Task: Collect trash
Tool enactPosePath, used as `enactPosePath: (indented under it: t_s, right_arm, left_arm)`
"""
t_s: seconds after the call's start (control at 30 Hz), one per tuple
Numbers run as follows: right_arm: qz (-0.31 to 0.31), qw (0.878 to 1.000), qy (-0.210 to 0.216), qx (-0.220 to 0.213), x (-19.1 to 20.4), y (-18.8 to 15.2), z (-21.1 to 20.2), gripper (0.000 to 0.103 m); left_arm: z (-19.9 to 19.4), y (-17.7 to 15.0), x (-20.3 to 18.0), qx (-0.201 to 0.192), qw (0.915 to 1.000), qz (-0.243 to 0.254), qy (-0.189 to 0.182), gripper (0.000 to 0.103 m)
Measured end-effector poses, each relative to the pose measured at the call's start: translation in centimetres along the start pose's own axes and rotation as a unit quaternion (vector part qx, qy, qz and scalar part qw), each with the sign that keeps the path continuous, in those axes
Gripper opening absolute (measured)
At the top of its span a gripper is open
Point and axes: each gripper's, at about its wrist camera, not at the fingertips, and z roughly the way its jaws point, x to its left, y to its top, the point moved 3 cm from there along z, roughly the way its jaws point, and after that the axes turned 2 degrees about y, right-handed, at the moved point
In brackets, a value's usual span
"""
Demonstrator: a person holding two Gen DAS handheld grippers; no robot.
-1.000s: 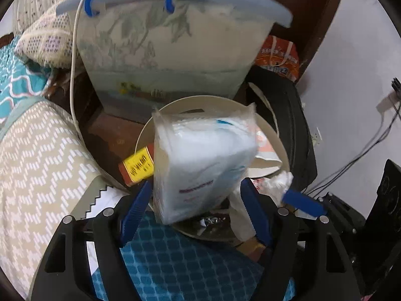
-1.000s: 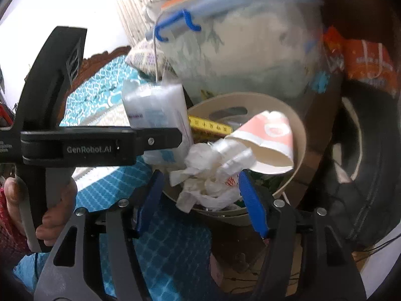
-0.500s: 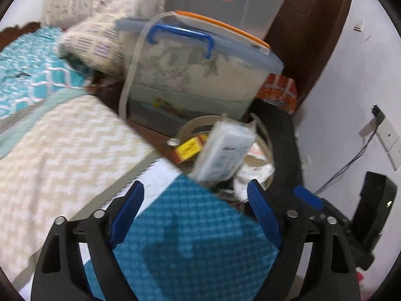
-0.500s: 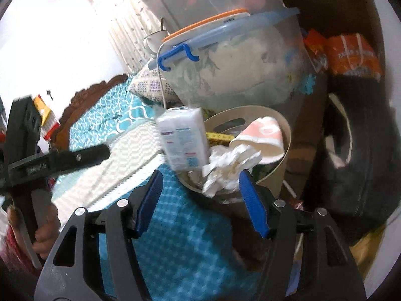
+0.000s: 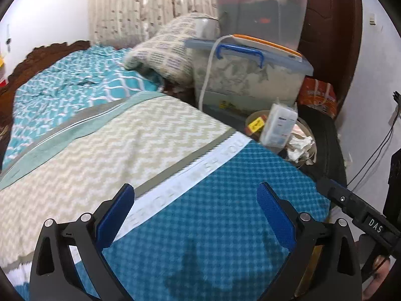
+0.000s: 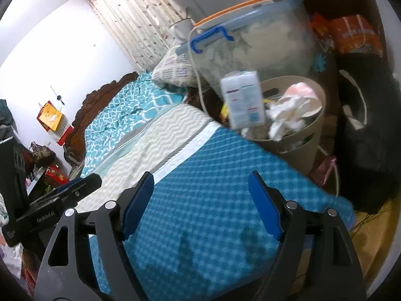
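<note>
The bed [image 5: 155, 150] fills mid-frame; at its right edge the beige bin [image 6: 298, 148] sits within reach for trash, the white packet [image 6: 244, 102] propped upright on crumpled tissue [image 6: 288, 115]; left gripper [image 5: 195, 215] and right gripper [image 6: 200, 205] both spread, empty

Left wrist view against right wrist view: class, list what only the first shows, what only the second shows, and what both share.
Only the left wrist view shows the wall cables. Only the right wrist view shows the yellow bag on the far wall and the bin's outer side. Both show the bin with the white packet upright in it, crumpled tissue, and an open hand-held gripper.
</note>
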Motion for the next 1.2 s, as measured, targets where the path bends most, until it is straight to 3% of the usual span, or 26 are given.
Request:
enactPosePath:
  t_s: [0.2, 0.5, 0.87, 1.2]
  right_arm:
    - [-0.026, 0.999, 0.017, 0.009, 4.5, -1.9, -0.8, 0.082]
    - [-0.072, 0.997, 0.031, 0.018, 9.7, -4.2, -2.0, 0.083]
    - [-0.088, 0.995, 0.045, 0.022, 12.3, -5.4, -3.0, 0.084]
    - [-0.087, 0.995, 0.050, 0.016, 12.9, -5.9, -3.8, 0.084]
  left_arm:
    - [-2.9, -2.2, 3.2, -0.007, 0.9989, -0.025, 0.038, 0.094]
    - [-5.6, -4.7, 7.9, -0.015, 0.9942, -0.094, 0.049, 0.094]
    - [-9.1, -5.8, 10.7, -0.053, 0.9843, -0.117, 0.121, 0.094]
    - [-10.7, -6.6, 10.7, -0.057, 0.9819, -0.111, 0.142, 0.094]
